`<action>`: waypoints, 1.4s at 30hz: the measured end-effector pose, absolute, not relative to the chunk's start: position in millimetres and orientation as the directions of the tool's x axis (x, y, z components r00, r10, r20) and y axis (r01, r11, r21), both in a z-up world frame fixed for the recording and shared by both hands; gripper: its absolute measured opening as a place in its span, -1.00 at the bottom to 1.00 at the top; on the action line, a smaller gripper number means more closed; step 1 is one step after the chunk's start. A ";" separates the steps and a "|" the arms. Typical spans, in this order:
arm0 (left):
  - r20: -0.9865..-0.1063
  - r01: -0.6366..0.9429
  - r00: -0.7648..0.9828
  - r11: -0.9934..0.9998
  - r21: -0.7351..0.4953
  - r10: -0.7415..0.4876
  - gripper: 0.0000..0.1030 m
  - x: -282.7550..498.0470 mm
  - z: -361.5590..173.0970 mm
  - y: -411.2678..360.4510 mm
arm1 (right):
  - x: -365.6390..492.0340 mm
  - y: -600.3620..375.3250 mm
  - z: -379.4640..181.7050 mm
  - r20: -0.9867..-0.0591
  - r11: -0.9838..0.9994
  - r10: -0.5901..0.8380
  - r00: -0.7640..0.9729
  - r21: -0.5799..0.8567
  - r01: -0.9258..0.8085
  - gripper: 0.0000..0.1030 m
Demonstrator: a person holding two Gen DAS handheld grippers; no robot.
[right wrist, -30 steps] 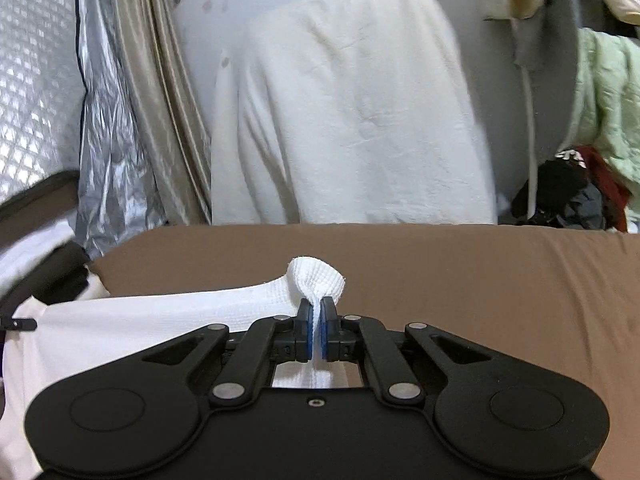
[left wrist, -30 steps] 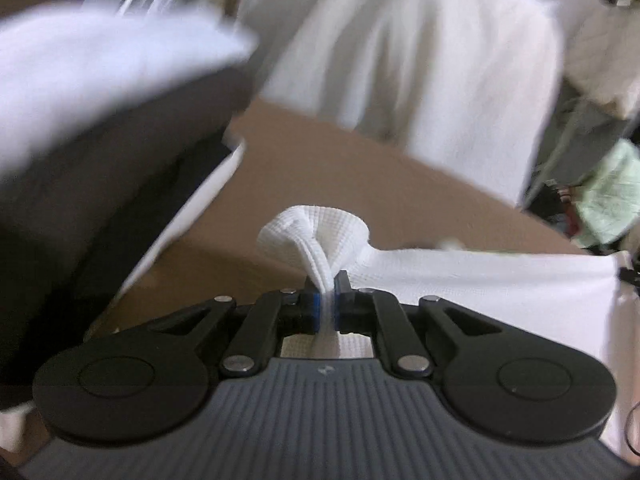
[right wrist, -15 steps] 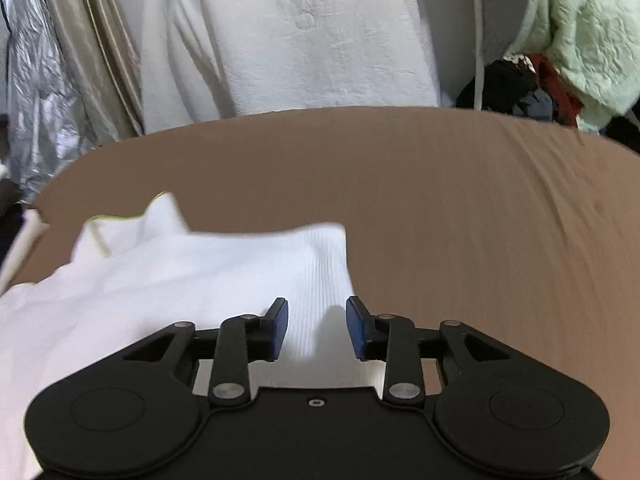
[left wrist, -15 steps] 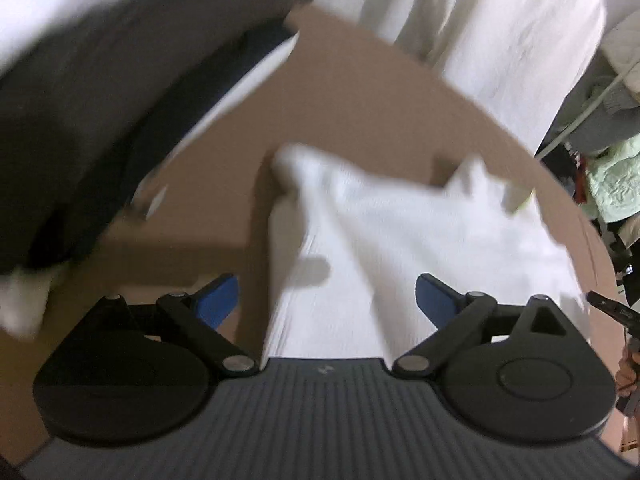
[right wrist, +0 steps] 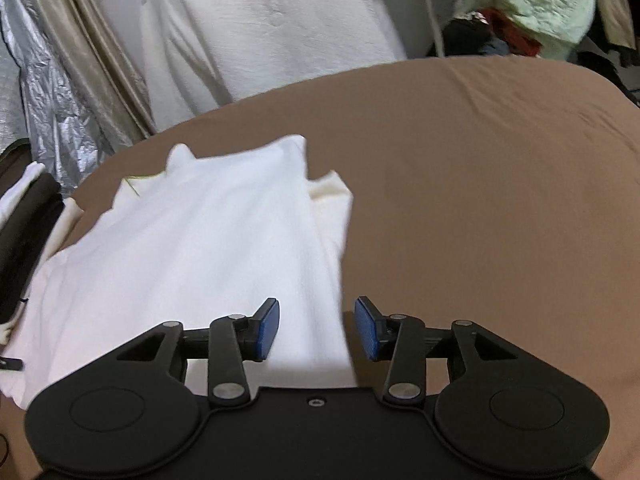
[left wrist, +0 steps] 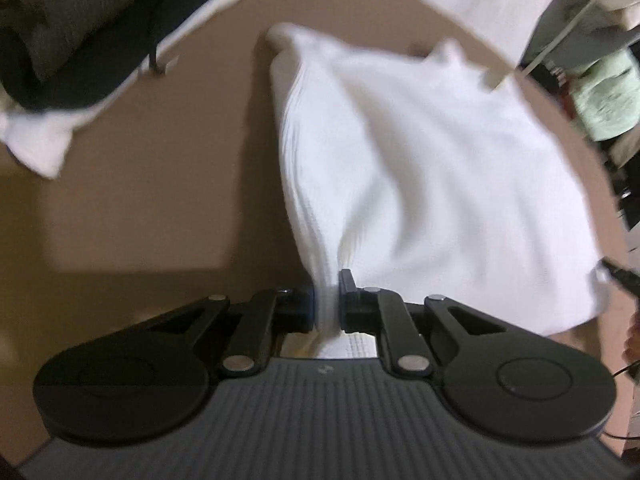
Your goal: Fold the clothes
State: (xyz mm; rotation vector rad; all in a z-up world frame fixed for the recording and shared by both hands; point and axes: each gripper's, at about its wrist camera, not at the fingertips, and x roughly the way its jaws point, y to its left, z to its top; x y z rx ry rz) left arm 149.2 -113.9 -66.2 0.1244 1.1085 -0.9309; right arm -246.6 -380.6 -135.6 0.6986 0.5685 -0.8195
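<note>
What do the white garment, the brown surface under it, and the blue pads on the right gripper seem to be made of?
White garment: seemingly a knit fabric, matte, with fine ribbed lines along its folded edge. Brown surface: looks like a smooth matte cloth cover, given its soft creases. Blue pads on the right gripper: probably rubber or soft plastic, with a faint fine texture; the exact material is unclear.

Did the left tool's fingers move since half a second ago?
Yes. The left tool closed inward, pinching the white cloth lying on the brown sheet.
</note>
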 end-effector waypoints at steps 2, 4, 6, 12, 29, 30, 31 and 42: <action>-0.791 0.689 0.197 0.655 -0.309 -0.580 -0.86 143.1 -53.8 -100.8 | -253.9 -371.6 -135.5 -0.678 0.514 -0.447 0.583 0.339 0.788 -0.19; -0.813 0.655 0.216 0.698 -0.290 -0.541 -0.86 144.5 -59.1 -90.4 | -255.5 -360.9 -130.8 -0.649 0.587 -0.422 0.633 0.337 0.736 -0.69; -0.850 0.632 0.179 0.720 -0.286 -0.495 -0.87 147.0 -73.8 -86.8 | -253.5 -351.5 -129.8 -0.637 0.650 -0.402 0.658 0.308 0.695 -0.79; -0.867 0.603 0.056 0.709 -0.366 -0.495 -0.22 152.5 -91.6 -103.7 | -254.4 -368.6 -145.1 -0.605 0.597 -0.380 0.700 0.419 0.685 -0.52; -0.808 0.687 0.172 0.656 -0.312 -0.564 -0.90 121.8 -40.5 -82.2 | -323.7 -334.5 -68.7 -0.353 0.748 -0.418 0.837 0.390 0.537 -0.96; -0.839 0.700 0.165 0.661 -0.270 -0.518 -0.90 118.5 -50.0 -83.3 | -330.8 -332.1 -71.1 -0.364 0.748 -0.403 0.840 0.399 0.531 -0.96; -0.870 0.714 0.158 0.663 -0.225 -0.466 -0.90 115.6 -61.5 -84.9 | -336.5 -330.7 -79.5 -0.388 0.741 -0.391 0.834 0.405 0.536 -0.96; -0.913 0.704 0.067 0.667 -0.243 -0.403 -0.88 128.3 -77.5 -87.1 | -328.5 -364.1 -145.7 -0.465 0.654 -0.255 0.848 0.563 0.505 -0.07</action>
